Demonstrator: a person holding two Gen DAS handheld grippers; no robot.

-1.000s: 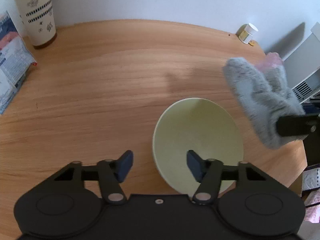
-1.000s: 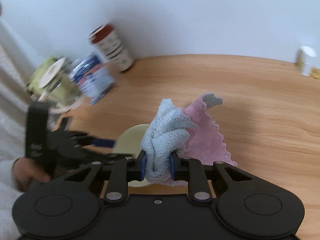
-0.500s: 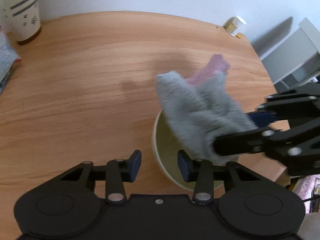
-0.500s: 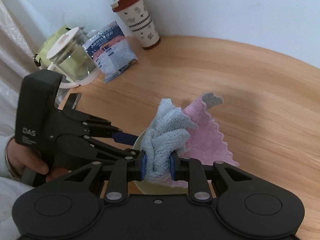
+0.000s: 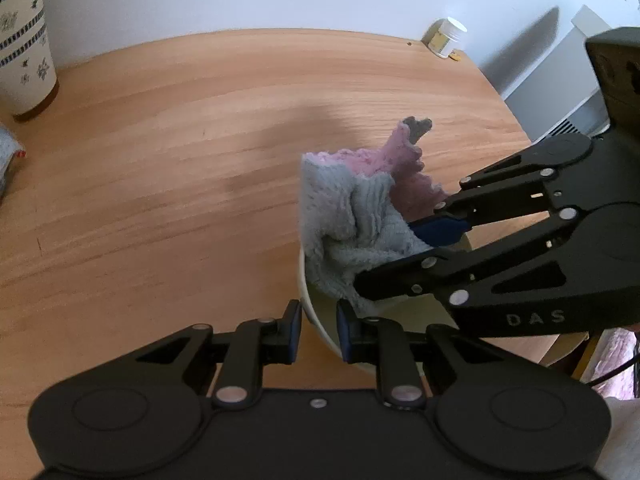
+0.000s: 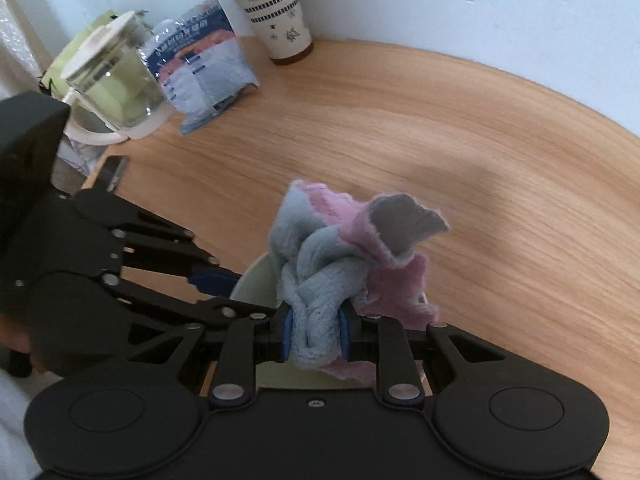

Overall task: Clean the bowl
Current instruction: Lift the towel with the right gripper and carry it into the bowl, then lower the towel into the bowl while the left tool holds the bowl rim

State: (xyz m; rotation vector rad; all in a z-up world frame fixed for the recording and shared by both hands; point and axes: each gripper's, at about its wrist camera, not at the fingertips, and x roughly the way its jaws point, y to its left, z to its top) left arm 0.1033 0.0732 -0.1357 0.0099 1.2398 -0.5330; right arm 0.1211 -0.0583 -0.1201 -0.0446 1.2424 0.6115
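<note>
Wiping step in hand, judged barely begun. Left gripper (image 5: 318, 326) nipped onto the near rim of the bowl (image 5: 316, 320), one pad outside the wall and one inside, gap narrow; looks like a firm pinch on the rim, though actual pad contact hard to confirm. Right gripper (image 6: 314, 334) clamped tight on a bunched cloth (image 6: 320, 280), grey side and pink side both showing, wad poked down into the bowl from the right. Bowl (image 6: 256, 280) near the table edge closest to the person, mostly hidden under cloth and linkages.

To do it well: keep the rim pinch steady so the bowl cannot spin or skate; press the wad against the inner wall and sweep round in circles, then across the bottom; avoid knocking the left inner pad with the cloth or the right fingers, since both crowd the same side. Worth minding the loose pink corner, likely to flop over the rim.

Table (image 5: 160, 160) of pale wood, rounded, bare around the bowl. Patterned cup (image 6: 276, 8), packet (image 6: 200, 60) and glass jug (image 6: 108, 80) well apart at the far left; small white jar (image 5: 446, 36) at the far edge. White wall behind, a radiator or heater (image 5: 568, 100) off to the right
</note>
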